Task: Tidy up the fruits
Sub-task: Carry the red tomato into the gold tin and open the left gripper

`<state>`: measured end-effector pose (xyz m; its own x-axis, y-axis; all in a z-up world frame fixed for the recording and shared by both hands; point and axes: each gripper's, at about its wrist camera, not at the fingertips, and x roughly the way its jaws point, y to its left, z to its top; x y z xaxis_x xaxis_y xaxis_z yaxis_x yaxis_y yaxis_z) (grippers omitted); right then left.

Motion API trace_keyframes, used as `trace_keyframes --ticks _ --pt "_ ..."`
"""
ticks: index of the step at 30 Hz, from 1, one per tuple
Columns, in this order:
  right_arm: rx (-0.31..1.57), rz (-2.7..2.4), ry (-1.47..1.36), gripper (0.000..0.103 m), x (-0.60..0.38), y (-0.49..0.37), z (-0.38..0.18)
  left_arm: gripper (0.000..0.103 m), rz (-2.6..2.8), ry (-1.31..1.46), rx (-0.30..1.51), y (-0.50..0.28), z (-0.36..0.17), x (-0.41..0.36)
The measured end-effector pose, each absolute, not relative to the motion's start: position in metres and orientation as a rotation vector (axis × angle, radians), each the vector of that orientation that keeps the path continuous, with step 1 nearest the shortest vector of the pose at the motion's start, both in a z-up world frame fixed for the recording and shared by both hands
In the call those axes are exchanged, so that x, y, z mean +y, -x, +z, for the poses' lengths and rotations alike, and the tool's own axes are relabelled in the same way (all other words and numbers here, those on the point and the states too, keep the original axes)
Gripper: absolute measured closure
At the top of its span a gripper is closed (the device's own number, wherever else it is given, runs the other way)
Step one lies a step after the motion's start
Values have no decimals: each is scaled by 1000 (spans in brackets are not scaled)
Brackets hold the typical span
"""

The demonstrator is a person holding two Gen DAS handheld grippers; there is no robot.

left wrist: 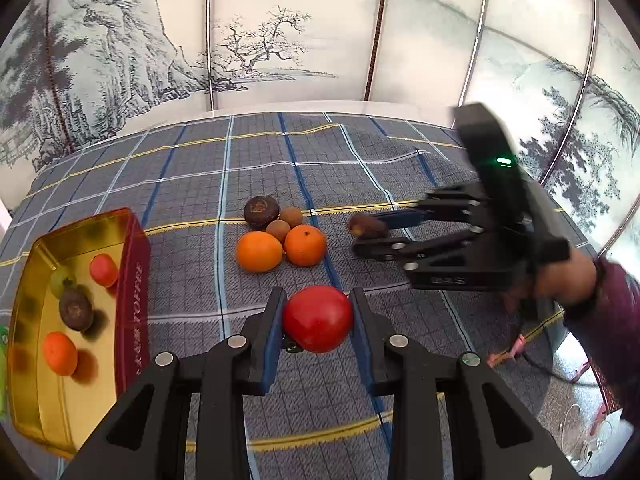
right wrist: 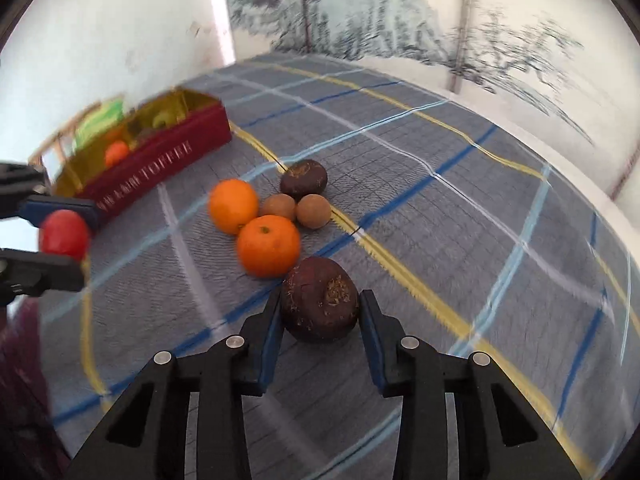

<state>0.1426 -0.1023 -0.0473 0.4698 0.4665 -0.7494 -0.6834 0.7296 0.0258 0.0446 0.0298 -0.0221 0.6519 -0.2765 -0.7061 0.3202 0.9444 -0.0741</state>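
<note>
My left gripper [left wrist: 318,312] is shut on a red tomato [left wrist: 318,319], held above the plaid cloth; it also shows in the right wrist view [right wrist: 64,234]. My right gripper [right wrist: 320,312] is shut on a dark purple passion fruit [right wrist: 319,298], seen from the left wrist view too [left wrist: 368,227]. On the cloth lie two oranges [left wrist: 259,251] [left wrist: 305,245], two small brown longans [left wrist: 291,216] and another dark passion fruit [left wrist: 261,211]. A red and gold tin [left wrist: 130,276] at the left holds an orange, a red fruit, a green fruit and a dark fruit.
The table [left wrist: 400,184] is covered by a grey plaid cloth with wrinkles at the far right. A painted screen wall [left wrist: 260,48] stands behind it. The person's arm in a maroon sleeve [left wrist: 608,300] reaches in at the right.
</note>
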Motion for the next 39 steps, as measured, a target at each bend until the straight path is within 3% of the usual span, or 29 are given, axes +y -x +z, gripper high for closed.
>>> trace_keyframes --ticks 12,25,39 --pt "826 457 13 65 -147 -119 -53 75 -264 -38 744 -8 1 72" --pt "844 384 -25 65 -152 -122 -61 75 -40 -39 764 -7 -16 161" --pt "844 375 -5 65 -149 -121 -61 75 8 -12 813 -45 -39 184"
